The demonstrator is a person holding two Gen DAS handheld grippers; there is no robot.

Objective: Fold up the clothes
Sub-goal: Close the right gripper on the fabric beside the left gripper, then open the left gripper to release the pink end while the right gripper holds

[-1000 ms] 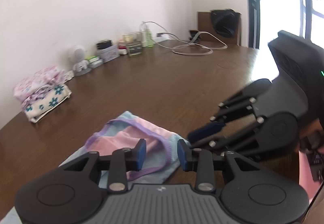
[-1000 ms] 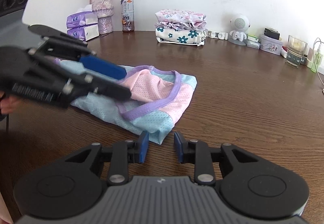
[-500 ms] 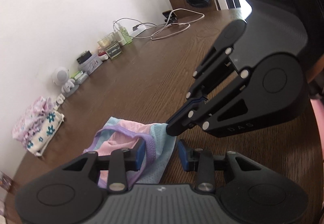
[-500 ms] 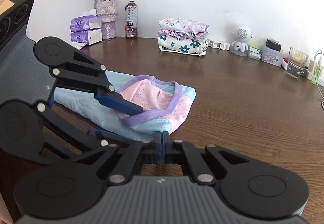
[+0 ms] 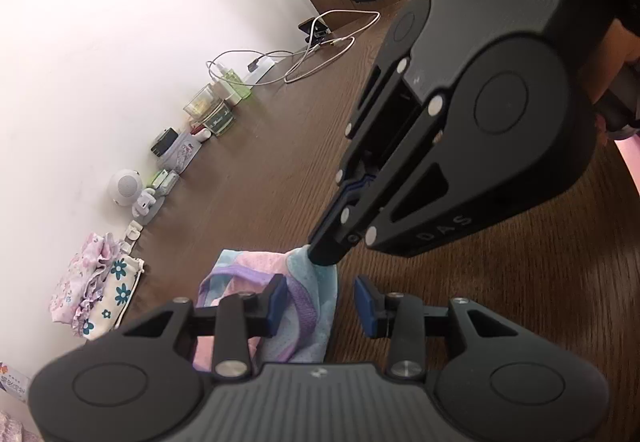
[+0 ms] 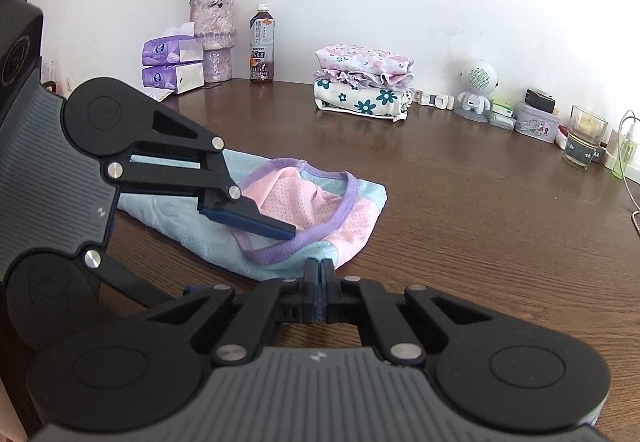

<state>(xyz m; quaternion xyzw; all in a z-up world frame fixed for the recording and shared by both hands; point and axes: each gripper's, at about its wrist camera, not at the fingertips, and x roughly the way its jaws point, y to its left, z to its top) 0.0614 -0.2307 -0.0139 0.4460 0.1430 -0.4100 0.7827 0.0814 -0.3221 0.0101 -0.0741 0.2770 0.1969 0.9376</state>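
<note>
A small pink and light-blue garment with purple trim point(image 6: 312, 210) lies on the brown wooden table point(image 6: 480, 226). It also shows in the left wrist view point(image 5: 304, 282). My right gripper point(image 6: 319, 274) is shut on the garment's near corner; in the left wrist view its tip point(image 5: 326, 252) pinches the blue edge. My left gripper point(image 5: 320, 300) is open, with the garment's edge between its pads; in the right wrist view one finger point(image 6: 256, 222) lies over the purple trim.
A stack of folded floral clothes point(image 6: 362, 82) sits by the wall. Along the wall stand a flower vase point(image 6: 212, 38), tissue packs point(image 6: 172, 66), a bottle point(image 6: 262, 42), a small white robot figure point(image 6: 476, 90), a glass point(image 6: 584, 138) and cables point(image 5: 312, 50).
My right gripper has closed on the garment's corner. My left gripper has moved in over the purple trim and tilted; it stays open.
</note>
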